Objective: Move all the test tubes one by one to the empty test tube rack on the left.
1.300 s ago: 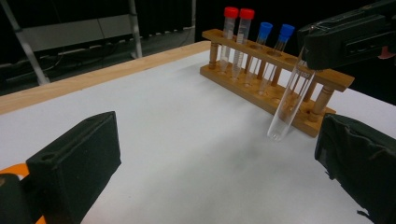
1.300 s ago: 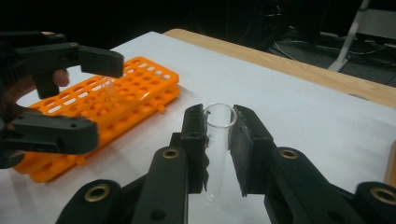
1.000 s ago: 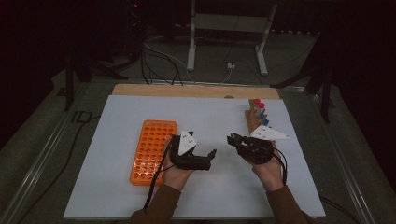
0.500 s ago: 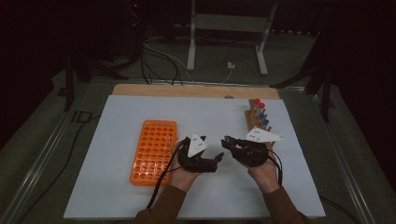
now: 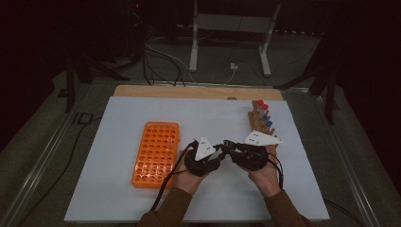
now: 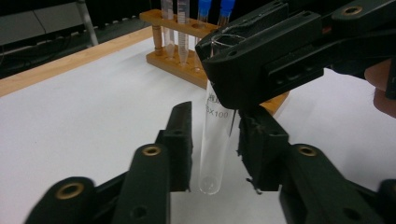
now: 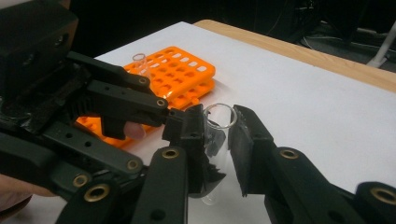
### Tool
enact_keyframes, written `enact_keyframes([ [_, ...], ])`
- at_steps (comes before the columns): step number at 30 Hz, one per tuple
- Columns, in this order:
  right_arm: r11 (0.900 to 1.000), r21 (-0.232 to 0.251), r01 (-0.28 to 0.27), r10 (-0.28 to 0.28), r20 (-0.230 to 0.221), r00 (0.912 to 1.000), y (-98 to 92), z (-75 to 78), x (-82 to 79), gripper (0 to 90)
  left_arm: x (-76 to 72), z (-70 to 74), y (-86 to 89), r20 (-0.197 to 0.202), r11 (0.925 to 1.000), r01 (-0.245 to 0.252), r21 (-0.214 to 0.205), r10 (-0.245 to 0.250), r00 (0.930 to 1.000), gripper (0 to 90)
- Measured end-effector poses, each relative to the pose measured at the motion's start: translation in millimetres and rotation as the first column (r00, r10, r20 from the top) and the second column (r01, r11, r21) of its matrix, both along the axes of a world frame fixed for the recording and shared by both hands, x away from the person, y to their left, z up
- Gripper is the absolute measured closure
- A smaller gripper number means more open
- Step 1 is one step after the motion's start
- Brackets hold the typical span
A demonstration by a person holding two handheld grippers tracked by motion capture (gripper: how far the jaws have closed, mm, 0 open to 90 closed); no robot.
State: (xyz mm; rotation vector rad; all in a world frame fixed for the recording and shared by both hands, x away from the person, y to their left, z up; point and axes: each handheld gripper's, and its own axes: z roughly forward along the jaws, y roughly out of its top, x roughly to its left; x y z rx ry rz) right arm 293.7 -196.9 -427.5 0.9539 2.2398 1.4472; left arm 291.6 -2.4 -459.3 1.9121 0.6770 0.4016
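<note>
Glass test tube (image 6: 217, 140) upright above the white table sheet (image 5: 118, 189), near the middle of the table's near half, caught between both tools. Clamped just under its open rim by the right gripper (image 7: 217, 122): jaws drawn in narrow, pads pressing the glass from both sides, the round mouth standing clear above them in the right gripper view. Seen from the left gripper view as a large black shape crossing the top of the tube, printed lettering showing just below it.

Lower down, flanked by the left gripper (image 6: 217, 114): jaws just been closing, now narrow, with the tube's lower half between the pads. Thin strip of white visible between one pad and the glass, the other pad right at the wall, so closed in around the tube rather than plainly squeezing it. Rounded bottom end hanging free below both pads, clear of the sheet.

From the high view, left gripper (image 5: 218, 155) and right gripper (image 5: 228, 146) meeting tip to tip, a hand behind each. Orange rack (image 5: 156, 153) lying just to the left of the left hand, one clear tube (image 7: 140, 63) standing in it. Wooden rack (image 5: 259, 124) with red- and blue-capped tubes near, beyond the right hand.
</note>
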Motion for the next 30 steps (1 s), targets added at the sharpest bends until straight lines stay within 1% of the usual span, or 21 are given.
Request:
enact_keyframes([
  [2, 1.0000, -0.001, -0.003, 0.003, -0.001, 1.0000, 0.6, -0.5, 0.0, 76.2, -0.5, 0.2, -0.1, 0.005, 1.0000, 0.003, -0.001, -0.003, 1.0000, 72.7],
  [4, 1.0000, -0.002, -0.005, 0.005, -0.001, 1.0000, 1.1, -0.8, 0.1, 76.3, -1.4, 0.2, -0.5, 0.011, 1.0000, 0.005, 0.008, -0.005, 0.9999, 75.5],
  [8, 1.0000, 0.000, -0.005, 0.005, -0.003, 1.0000, 0.7, -0.9, 0.1, 75.8, -1.4, 0.4, -0.2, 0.010, 1.0000, 0.007, 0.003, -0.007, 0.9999, 76.2],
  [9, 1.0000, 0.007, -0.005, 0.005, -0.005, 1.0000, 0.2, -0.7, 0.2, 73.0, -1.0, 0.6, 0.3, 0.008, 1.0000, 0.006, 0.002, -0.006, 1.0000, 76.2],
  [13, 0.9977, 0.065, -0.020, 0.020, -0.002, 0.9998, -6.4, 1.9, 1.5, 56.1, 0.1, 1.0, 2.9, -0.003, 1.0000, -0.007, 0.000, 0.007, 1.0000, 76.3],
  [14, 0.9960, 0.089, -0.013, 0.013, -0.002, 0.9999, -11.0, 3.6, 2.3, 50.1, 0.4, 1.3, 3.8, -0.001, 1.0000, -0.008, 0.002, 0.008, 1.0000, 76.4],
  [15, 0.9960, 0.089, -0.013, 0.013, -0.002, 0.9999, -11.0, 3.6, 2.3, 50.1, 0.4, 1.7, 4.7, -0.001, 0.9999, -0.012, 0.003, 0.012, 0.9999, 76.4],
  [16, 0.9943, 0.107, -0.002, 0.002, -0.002, 1.0000, -15.0, 5.1, 3.1, 44.2, 0.4, 2.1, 5.6, -0.002, 0.9999, -0.014, -0.002, 0.014, 0.9999, 76.4],
  [18, 0.9940, 0.108, 0.016, -0.016, -0.002, 0.9999, -17.9, 6.2, 3.8, 39.3, 0.4, 3.0, 8.0, -0.003, 0.9998, -0.018, -0.008, 0.018, 0.9998, 76.4],
  [19, 0.9940, 0.108, 0.016, -0.016, -0.002, 0.9999, -17.9, 6.2, 3.8, 39.3, 0.3, 3.4, 9.2, -0.002, 0.9997, -0.021, -0.008, 0.021, 0.9998, 76.4],
  [20, 0.9937, 0.109, 0.026, -0.026, -0.001, 0.9997, -18.9, 6.6, 3.8, 36.5, 0.2, 3.7, 10.4, -0.002, 0.9997, -0.023, -0.008, 0.023, 0.9997, 76.4],
  [25, 0.9940, 0.095, 0.053, -0.054, 0.005, 0.9985, -22.5, 7.2, 4.6, 25.8, -0.8, 5.7, 17.2, -0.001, 0.9993, -0.035, -0.012, 0.035, 0.9994, 76.3],
  [30, 0.9936, 0.079, 0.081, -0.081, -0.002, 0.9967, -24.6, 4.6, 6.0, 16.4, -2.2, 7.2, 25.9, 0.000, 0.9987, -0.049, -0.014, 0.049, 0.9988, 76.3],
])
